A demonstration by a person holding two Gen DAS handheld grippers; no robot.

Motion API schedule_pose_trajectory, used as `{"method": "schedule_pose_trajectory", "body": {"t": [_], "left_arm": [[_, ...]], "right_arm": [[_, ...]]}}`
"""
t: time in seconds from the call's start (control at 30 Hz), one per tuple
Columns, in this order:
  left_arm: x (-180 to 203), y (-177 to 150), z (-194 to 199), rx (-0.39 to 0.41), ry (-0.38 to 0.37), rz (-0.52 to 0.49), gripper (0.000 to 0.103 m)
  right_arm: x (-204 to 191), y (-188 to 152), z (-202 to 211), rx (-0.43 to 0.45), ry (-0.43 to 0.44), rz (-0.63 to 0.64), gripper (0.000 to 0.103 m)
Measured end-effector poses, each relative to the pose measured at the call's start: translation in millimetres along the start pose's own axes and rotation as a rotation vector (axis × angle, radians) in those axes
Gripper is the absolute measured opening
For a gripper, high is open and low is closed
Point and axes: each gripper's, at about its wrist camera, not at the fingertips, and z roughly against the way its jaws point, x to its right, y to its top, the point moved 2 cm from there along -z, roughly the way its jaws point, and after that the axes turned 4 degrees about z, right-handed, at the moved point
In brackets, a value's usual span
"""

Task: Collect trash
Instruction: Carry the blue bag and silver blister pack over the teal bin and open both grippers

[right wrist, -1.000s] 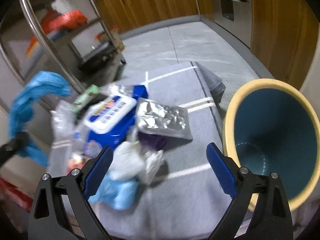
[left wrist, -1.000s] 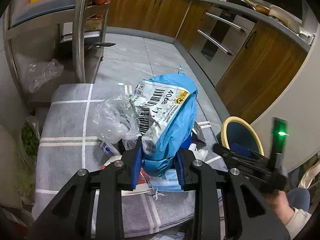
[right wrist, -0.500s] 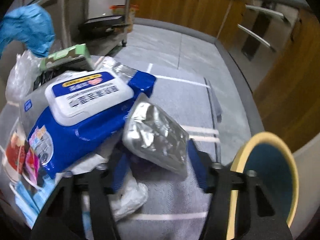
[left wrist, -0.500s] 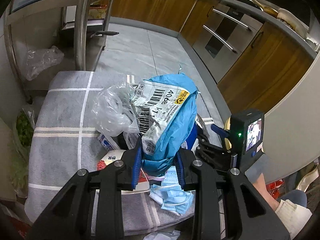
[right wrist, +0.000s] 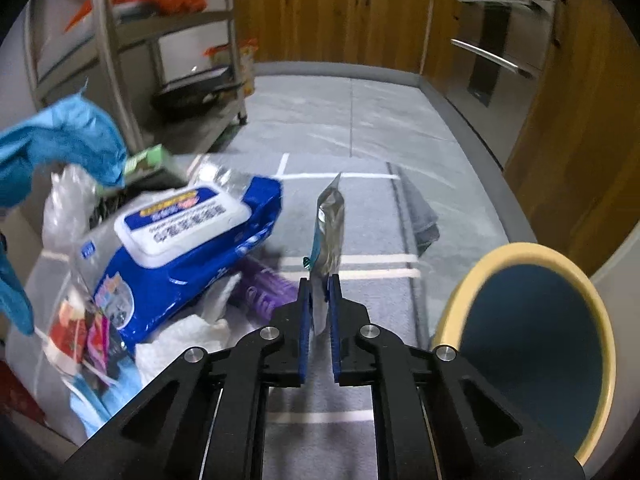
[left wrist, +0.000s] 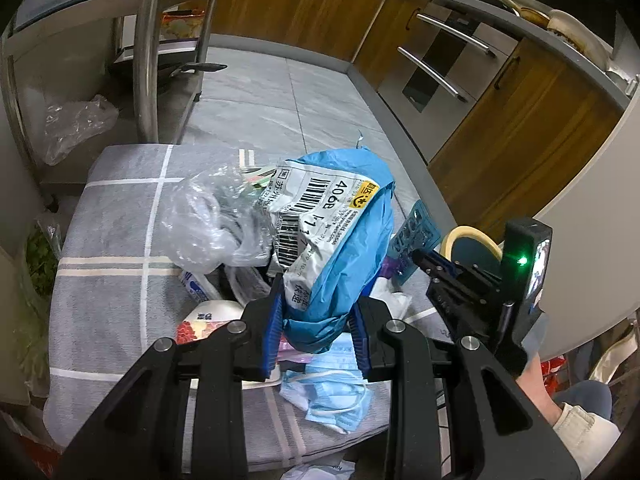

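My left gripper (left wrist: pixel 316 312) is shut on a blue mailer bag (left wrist: pixel 344 232) with a white barcode label, held above the trash pile on the grey checked cloth (left wrist: pixel 112 248). My right gripper (right wrist: pixel 319 292) is shut on a flat silver foil pouch (right wrist: pixel 330 232), held upright on edge above the cloth. It also shows in the left wrist view (left wrist: pixel 414 236), pinched by the right gripper (left wrist: pixel 420 258). The blue bin (right wrist: pixel 532 320) with a yellow rim stands low right, its mouth open. The mailer bag shows at the left edge of the right wrist view (right wrist: pixel 60 144).
On the cloth lie a blue wet-wipes pack (right wrist: pixel 180 248), clear plastic bag (left wrist: pixel 212 220), blue face masks (left wrist: pixel 332 388), purple wrapper (right wrist: pixel 264 288), white tissue (right wrist: pixel 180 344). A steel rack (left wrist: pixel 148 40) stands behind left. Wooden cabinets (left wrist: pixel 520 128) line the right.
My right gripper has closed on the foil pouch and lifted it off the pile, turning it on edge. My left gripper still holds the mailer bag, almost unmoved.
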Motion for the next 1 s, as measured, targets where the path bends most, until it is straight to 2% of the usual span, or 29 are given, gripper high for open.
{"method": "schedule_pose_trajectory", "body": {"t": [0.23, 0.43, 0.77, 1.0], "left_arm": [[19.6, 0.9, 0.8, 0.011, -0.023, -0.029, 0.029], [43.0, 0.3, -3.9, 0.006, -0.051, -0.052, 0.029], [106.2, -19.3, -29.0, -0.055, -0.12, -0.136, 0.029], [146.8, -37.5, -53.8, -0.11, -0.139, -0.193, 0.029]], "right_arm": [[27.3, 5.2, 19.4, 0.055, -0.005, -0.091, 0.009], [51.8, 2.1, 64.2, 0.119, 0.025, -0.173, 0.009], [96.4, -35.2, 148.8, 0.203, 0.001, -0.297, 0.009], [130.5, -66.0, 178.8, 0.236, -0.029, -0.399, 0.009]]}}
